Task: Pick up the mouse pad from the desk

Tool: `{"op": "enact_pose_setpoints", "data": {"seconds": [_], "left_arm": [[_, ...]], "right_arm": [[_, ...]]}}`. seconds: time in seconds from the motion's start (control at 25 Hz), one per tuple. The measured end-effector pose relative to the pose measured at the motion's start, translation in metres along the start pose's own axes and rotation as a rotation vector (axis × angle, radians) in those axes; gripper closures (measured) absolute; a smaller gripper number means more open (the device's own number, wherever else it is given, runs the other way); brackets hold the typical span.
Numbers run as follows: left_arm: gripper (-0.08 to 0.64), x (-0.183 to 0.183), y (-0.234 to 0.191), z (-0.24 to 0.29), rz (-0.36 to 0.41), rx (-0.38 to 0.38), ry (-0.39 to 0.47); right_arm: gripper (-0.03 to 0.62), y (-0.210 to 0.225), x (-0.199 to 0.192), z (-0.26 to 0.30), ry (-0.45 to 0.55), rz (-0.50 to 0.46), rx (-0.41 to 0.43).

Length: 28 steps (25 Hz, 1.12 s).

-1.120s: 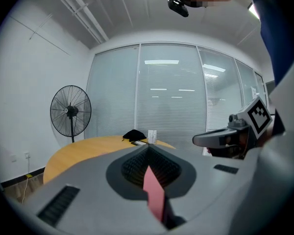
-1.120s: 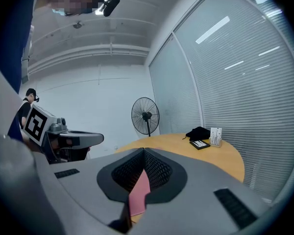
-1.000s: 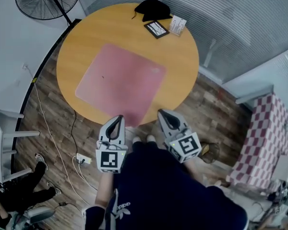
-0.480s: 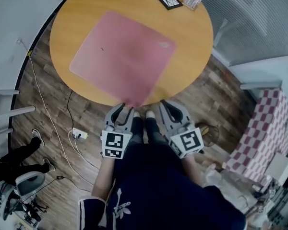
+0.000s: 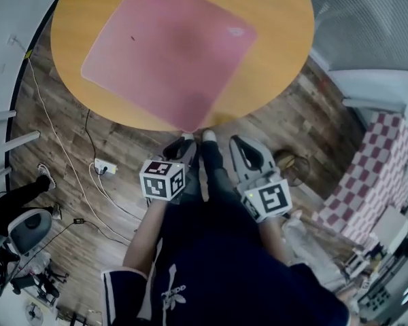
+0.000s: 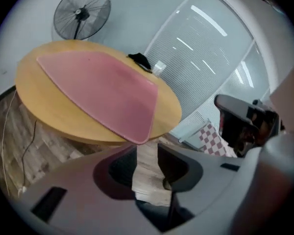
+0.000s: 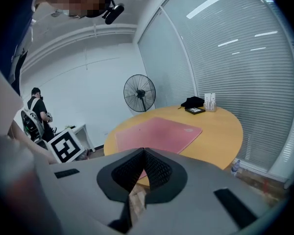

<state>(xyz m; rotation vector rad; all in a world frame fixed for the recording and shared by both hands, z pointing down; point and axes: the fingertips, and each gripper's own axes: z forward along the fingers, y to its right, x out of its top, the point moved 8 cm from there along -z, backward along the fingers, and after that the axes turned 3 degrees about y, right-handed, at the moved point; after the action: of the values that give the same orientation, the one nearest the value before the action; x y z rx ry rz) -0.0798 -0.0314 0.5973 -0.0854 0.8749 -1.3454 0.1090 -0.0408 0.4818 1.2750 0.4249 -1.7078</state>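
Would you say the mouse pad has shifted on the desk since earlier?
No. The mouse pad keeps its place on the desk, near corner at the edge.

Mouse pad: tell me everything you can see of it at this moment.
The mouse pad is a large, thin pink sheet, roughly square with rounded corners, and it looks soft and matte. It lies flat on the round yellow table, turned diagonally, and covers much of the top. Its nearest corner reaches the table's near edge and may hang just over it. A small pale logo sits near one corner, and a tiny dark speck marks the surface. Nothing lies on the pad; only the table touches it.
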Motion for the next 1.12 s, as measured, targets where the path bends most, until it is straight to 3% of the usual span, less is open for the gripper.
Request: {"op": "enact_pose_setpoints", "data": {"seconds": [0.12,0.36,0.72,1.12], "left_arm": [[0.441,-0.003,-0.006,0.01,-0.122,0.008,-0.01],[0.44,-0.007,-0.002,0.023,-0.265,-0.042,-0.017],[0.44,-0.003,-0.007,0.03,-0.382,-0.056,-0.009],[0.442,0.005,-0.002,0.023,-0.468,-0.066,0.093]], "right_arm": [[0.591,-0.003,-0.008,-0.002,-0.021,0.007,0.005],[0.591,-0.006,-0.01,0.0,-0.038,0.006,0.024],[0.591,0.002,-0.006,0.006,-0.046,0.013,0.014],[0.591,0.004,0.0,0.009,-0.044,0.007,0.005]]}}
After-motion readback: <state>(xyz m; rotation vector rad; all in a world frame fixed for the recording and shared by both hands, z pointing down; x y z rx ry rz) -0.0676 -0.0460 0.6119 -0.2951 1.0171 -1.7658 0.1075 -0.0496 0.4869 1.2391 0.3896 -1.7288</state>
